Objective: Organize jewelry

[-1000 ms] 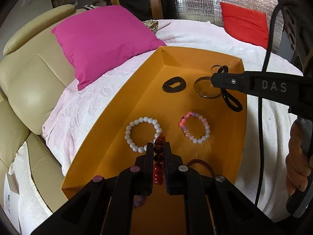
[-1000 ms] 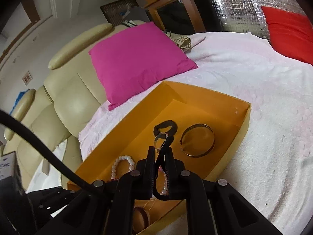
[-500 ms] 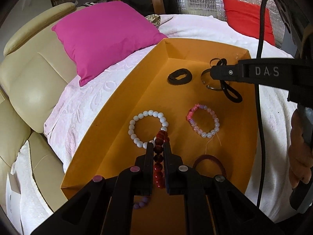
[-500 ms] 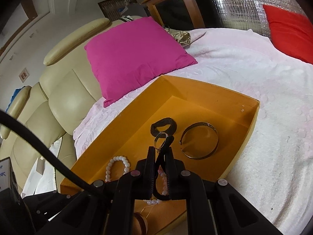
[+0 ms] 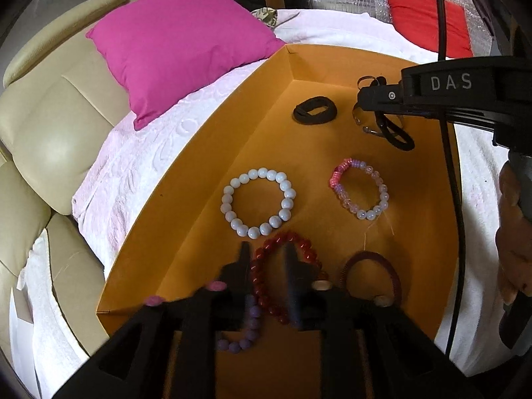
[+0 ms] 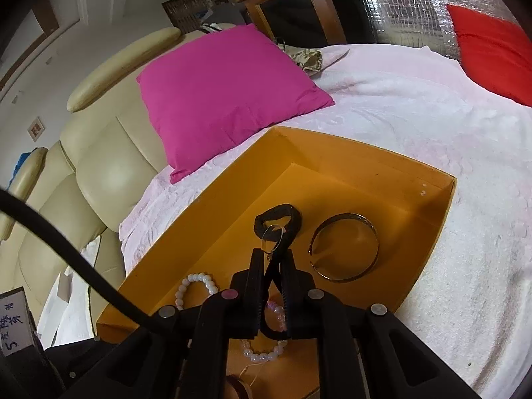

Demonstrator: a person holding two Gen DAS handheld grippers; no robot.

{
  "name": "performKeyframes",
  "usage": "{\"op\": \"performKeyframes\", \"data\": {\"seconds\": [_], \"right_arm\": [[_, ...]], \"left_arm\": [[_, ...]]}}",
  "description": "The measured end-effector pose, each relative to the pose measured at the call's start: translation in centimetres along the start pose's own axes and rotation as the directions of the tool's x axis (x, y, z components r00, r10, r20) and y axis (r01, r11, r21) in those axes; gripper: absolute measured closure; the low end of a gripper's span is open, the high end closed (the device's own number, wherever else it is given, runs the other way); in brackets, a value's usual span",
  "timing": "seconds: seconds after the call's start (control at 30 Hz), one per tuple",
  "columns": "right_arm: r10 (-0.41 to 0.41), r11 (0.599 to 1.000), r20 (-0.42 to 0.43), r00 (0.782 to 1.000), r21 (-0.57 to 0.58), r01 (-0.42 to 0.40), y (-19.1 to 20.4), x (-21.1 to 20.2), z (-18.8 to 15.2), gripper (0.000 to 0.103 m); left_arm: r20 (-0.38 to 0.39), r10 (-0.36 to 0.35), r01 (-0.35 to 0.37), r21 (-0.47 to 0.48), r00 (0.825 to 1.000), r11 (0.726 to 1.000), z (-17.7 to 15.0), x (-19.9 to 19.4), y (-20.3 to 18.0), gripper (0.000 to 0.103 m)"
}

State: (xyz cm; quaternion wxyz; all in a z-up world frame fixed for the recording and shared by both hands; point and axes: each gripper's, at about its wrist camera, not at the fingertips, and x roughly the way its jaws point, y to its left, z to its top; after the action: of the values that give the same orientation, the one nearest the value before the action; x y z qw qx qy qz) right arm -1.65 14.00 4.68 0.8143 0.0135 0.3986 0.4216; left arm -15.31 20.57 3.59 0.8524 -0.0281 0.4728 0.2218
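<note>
Although the left gripper (image 5: 266, 256) blurs in its own view, its fingers stand apart, the red bead bracelet (image 5: 282, 276) lying loose between them on the floor of the orange tray (image 5: 199, 216). A purple bead strand (image 5: 244, 332) is half hidden under that gripper at 6 o'clock. The right gripper (image 6: 271, 259) is clamped on a black hair tie with a thin wire ring (image 6: 273, 236). Counted in the tray: 1 white bead bracelet (image 5: 257, 202) at center, 1 pink-and-clear bracelet (image 5: 360, 189) at 3 o'clock, 1 black scrunchie (image 5: 314, 110) and 1 metal bangle (image 6: 344, 247) at 12 o'clock, and 1 maroon coil band (image 5: 372, 274) partly cut off at 5 o'clock. The tray rests on a pink bedspread (image 6: 415, 116).
</note>
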Motion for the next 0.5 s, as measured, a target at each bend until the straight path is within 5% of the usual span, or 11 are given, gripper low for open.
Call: {"op": "performKeyframes", "data": {"seconds": [0.03, 0.07, 0.3, 0.5], "right_arm": [[0.001, 1.000, -0.003, 1.000, 0.003, -0.001, -0.1, 0.0, 0.1, 0.088], [0.012, 1.000, -0.005, 1.000, 0.007, -0.012, -0.1, -0.1, 0.1, 0.085], [0.053, 0.991, 0.072, 0.996, 0.118, -0.061, -3.1, -4.0, 0.2, 0.079], [0.010, 1.000, 0.106, 0.994, 0.021, -0.012, -2.2, -10.7, -1.8, 0.079]], "left_arm": [[0.003, 0.002, -0.002, -0.003, 1.000, 1.000, 0.0, -0.2, 0.0, 0.051], [0.015, 0.005, -0.005, -0.003, 1.000, 1.000, 0.0, -0.5, 0.1, 0.045], [0.086, -0.010, 0.012, -0.027, 0.996, 1.000, -0.2, -3.7, 0.8, 0.035], [0.155, 0.023, -0.001, -0.145, 0.988, 0.989, 0.1, -8.3, 3.2, 0.028]]}}
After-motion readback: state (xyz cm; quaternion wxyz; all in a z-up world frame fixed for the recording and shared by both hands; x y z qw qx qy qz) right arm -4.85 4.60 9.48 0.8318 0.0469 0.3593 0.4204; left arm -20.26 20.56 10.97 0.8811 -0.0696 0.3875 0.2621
